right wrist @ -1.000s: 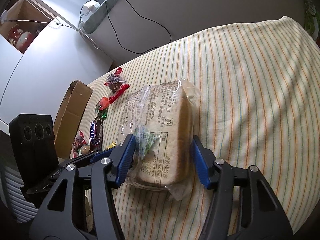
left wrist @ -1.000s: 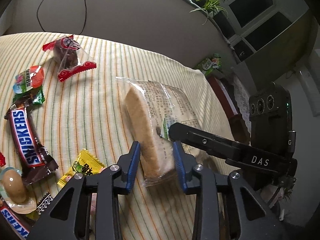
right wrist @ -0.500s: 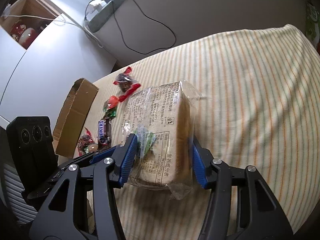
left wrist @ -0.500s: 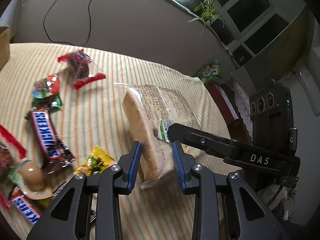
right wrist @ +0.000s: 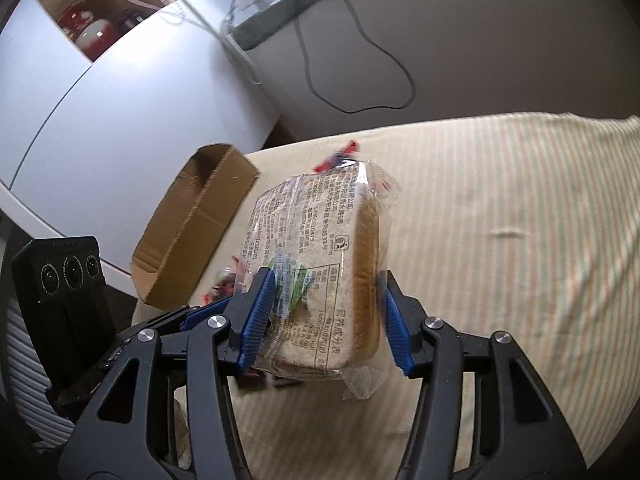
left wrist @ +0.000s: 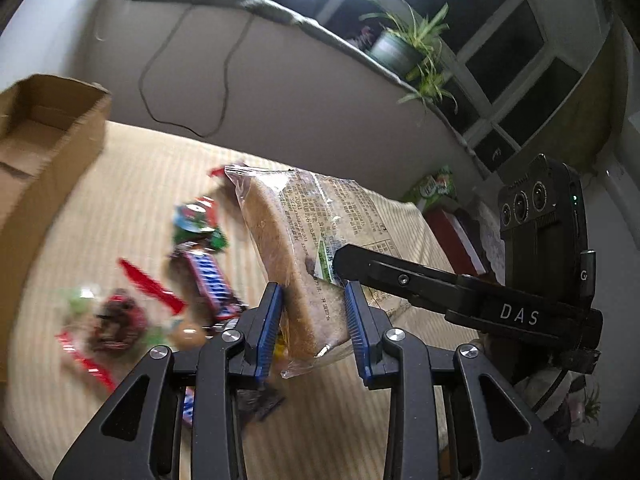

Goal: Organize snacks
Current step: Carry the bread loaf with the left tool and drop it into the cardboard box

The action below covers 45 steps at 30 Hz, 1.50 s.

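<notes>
- Both claws have carried the bagged bread up off the striped cloth since a second ago; the loaf lay flat on it then and now hangs clear above it, and the cardboard box, out of the left view then, has come into sight ahead and to the left of the left claw
- Left gripper: its blue pads pinch the near end of the loaf across its thin edge, so the bread stands on its side between them
- Right gripper: it clamps the same loaf across its wider face, pads pressed into the wrapper on both sides, with the loose bag tail drooping below the right pad
- In the left view the right claw's black finger reaches in from the right and meets the loaf just beyond the left claw's right pad
- Progress, as a judgement: early, since the box interior that shows looks bare and only the bread is in hand
- Left to do: the chocolate bar and the small wrapped sweets lie scattered on the cloth to the left of and below the left claw, blurred by motion
- Pose: both claws point forward and downward, side by side on one load, with the box ahead and left of the right claw
</notes>
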{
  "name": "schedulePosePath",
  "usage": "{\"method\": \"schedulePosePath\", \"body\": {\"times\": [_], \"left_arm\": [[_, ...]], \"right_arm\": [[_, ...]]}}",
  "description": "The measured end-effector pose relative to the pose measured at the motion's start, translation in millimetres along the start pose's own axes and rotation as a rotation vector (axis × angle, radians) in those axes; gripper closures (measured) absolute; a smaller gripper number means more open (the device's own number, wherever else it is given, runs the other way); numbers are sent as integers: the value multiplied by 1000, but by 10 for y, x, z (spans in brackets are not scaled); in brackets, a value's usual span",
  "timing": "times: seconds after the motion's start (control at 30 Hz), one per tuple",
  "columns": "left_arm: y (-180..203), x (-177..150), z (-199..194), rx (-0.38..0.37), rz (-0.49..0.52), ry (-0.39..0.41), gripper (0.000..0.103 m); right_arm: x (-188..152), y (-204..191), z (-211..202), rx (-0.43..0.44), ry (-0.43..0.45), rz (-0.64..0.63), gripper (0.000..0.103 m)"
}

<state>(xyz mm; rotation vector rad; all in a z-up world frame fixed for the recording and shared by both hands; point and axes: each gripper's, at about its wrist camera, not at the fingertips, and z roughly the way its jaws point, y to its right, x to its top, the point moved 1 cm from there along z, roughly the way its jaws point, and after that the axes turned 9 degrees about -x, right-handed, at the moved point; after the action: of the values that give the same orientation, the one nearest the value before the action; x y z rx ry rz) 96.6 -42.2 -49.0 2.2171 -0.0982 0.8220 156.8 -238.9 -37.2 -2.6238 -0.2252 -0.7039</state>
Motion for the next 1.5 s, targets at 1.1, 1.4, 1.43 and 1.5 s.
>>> {"method": "schedulePosePath", "body": {"times": [1.1,1.4,1.43,1.5], "left_arm": [[-1237,-66,-1671,280,-162,292,73],[-1452,-97,-1640,314,-195,273,73],[-1461,-98,-1628,319,-195,270,73],[-1473,-102,-1627,335,-192,268,73]], "right_arm": [[319,-2415,1014,209,-84,-349,48],[272,-2542,1293,206,-127,-380,49],[274,-2548,1332,201,-130,-383,49],[263,-2559,1346,193,-132,-390,49]]}}
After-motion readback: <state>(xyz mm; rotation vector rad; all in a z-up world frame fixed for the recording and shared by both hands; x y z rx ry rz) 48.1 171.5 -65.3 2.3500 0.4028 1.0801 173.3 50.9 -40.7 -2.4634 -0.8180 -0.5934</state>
